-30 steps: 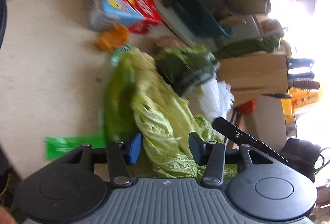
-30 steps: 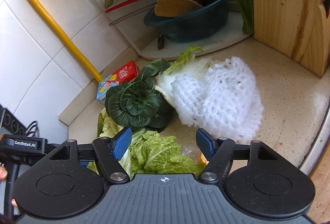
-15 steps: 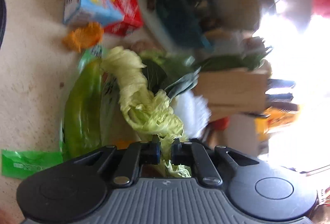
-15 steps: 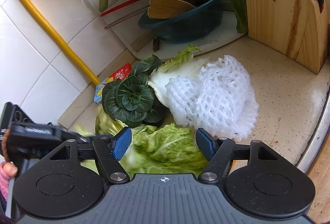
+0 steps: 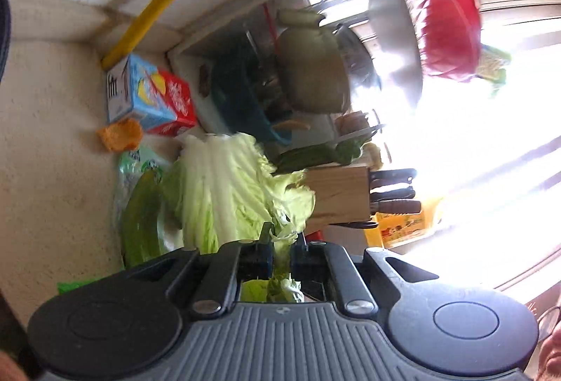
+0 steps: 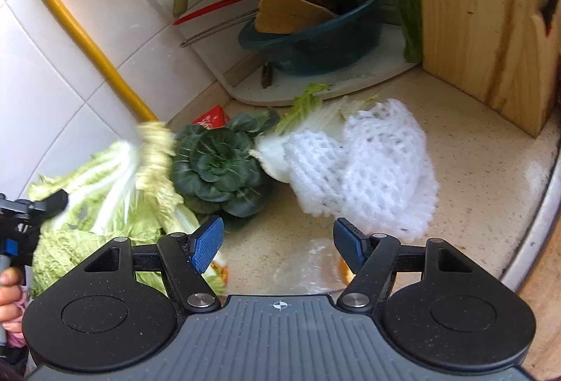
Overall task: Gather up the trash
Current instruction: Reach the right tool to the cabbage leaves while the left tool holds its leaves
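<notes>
Surface (image 6: 491,170) carries the scrap pile in the corner. Cabbage leaves (image 5: 224,191) hang from left gripper (image 5: 280,254), jaws clamped on leaf edge, lifted off surface, prob. for disposal. Foam net (image 6: 361,170) lies beside bok choy (image 6: 217,167), not yet collected. Teal basin (image 6: 315,40) holds wooden spatula w/ stacked cookware. Right gripper (image 6: 278,246) hovers over clear wrap, jaws spread, empty.
</notes>
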`<state>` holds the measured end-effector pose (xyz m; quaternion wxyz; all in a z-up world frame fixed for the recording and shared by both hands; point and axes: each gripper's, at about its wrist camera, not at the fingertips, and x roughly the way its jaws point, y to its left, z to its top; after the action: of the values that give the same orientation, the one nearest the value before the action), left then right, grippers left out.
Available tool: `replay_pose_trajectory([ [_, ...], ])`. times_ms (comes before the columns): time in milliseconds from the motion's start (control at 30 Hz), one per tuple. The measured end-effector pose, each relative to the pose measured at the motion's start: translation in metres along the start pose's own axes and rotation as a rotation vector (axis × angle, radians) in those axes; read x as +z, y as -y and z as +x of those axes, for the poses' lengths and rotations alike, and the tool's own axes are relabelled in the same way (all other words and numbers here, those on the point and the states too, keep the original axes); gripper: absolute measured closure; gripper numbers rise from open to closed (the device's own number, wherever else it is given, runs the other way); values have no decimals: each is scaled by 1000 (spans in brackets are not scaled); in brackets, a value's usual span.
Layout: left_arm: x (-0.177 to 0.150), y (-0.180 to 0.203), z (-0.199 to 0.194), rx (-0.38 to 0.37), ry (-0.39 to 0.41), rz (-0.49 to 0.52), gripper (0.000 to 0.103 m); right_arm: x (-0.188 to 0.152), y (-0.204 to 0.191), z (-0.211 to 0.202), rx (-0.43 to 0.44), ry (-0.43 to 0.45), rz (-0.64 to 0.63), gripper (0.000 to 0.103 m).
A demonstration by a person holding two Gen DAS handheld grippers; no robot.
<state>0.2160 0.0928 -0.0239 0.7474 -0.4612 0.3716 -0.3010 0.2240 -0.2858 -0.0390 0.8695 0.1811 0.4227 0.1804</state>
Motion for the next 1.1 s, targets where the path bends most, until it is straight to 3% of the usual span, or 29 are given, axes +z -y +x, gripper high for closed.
replay_pose_trajectory([
  [233, -9, -18, -1, 53, -14, -25, 96, 2, -41, 35, 79, -78, -130, 23],
  [367, -14, -30, 3, 130, -51, -8, 96, 1, -64, 65, 134, -142, -189, 24],
  [433, -15, -35, 4, 211, -52, 9, 95, 0, -72, 77, 137, -166, -216, 25],
  [567, -19, -42, 10, 370, -84, 77, 72, -1, -82, 93, 136, -204, -254, 35],
  [667, -21, -44, 18, 383, -94, 95, 59, 2, -87, 97, 136, -219, -273, 49],
  [733, -20, -46, 22, 385, -88, 89, 57, 5, -86, 102, 161, -248, -241, 54],
  [833, -18, -50, 23, 388, -74, 71, 66, 16, -71, 114, 184, -280, -132, 57],
  [867, -16, -54, 21, 384, -65, 40, 78, 18, -64, 115, 194, -287, -84, 61],
  [900, -15, -58, 20, 379, -56, 9, 99, 21, -59, 116, 202, -294, -44, 66],
  [1000, -15, -62, 12, 325, -36, -26, 100, 22, -50, 114, 215, -293, -4, 79],
  [1100, -18, -58, 10, 310, -24, -23, 100, 18, -49, 110, 215, -283, -16, 82],
])
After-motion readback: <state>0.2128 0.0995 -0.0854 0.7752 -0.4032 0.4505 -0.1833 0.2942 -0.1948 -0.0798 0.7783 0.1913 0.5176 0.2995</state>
